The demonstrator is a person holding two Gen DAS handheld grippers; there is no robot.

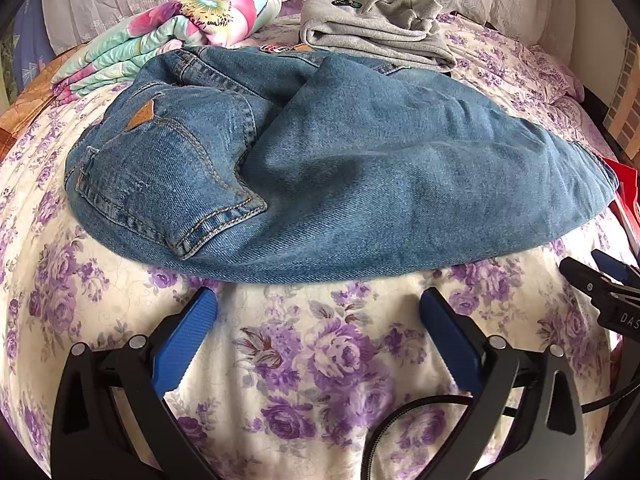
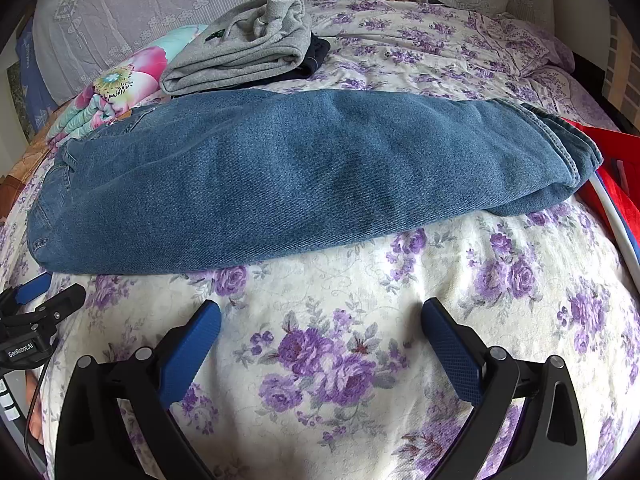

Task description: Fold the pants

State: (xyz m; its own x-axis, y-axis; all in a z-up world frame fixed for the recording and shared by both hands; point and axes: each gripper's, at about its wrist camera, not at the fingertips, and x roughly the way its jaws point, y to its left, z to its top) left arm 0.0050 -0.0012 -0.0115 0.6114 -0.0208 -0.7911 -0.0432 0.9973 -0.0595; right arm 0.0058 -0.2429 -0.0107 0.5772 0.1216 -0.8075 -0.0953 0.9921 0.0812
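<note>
Blue jeans [image 1: 340, 168] lie folded lengthwise on the floral bedspread [image 1: 320, 360], waist and back pocket at the left, leg hems at the right. In the right wrist view the jeans [image 2: 280, 176] stretch across the bed. My left gripper [image 1: 318, 304] is open and empty, just short of the jeans' near edge. My right gripper [image 2: 320, 316] is open and empty, a little in front of the legs' near edge. The right gripper also shows at the left wrist view's right edge [image 1: 600, 280]. The left gripper shows at the right wrist view's left edge [image 2: 40, 300].
A folded grey sweatshirt [image 1: 376, 28] and a flowered quilt [image 1: 168, 40] lie behind the jeans. Lace-covered pillows [image 2: 160, 4] line the headboard. A red item [image 2: 612, 168] sits at the bed's right edge.
</note>
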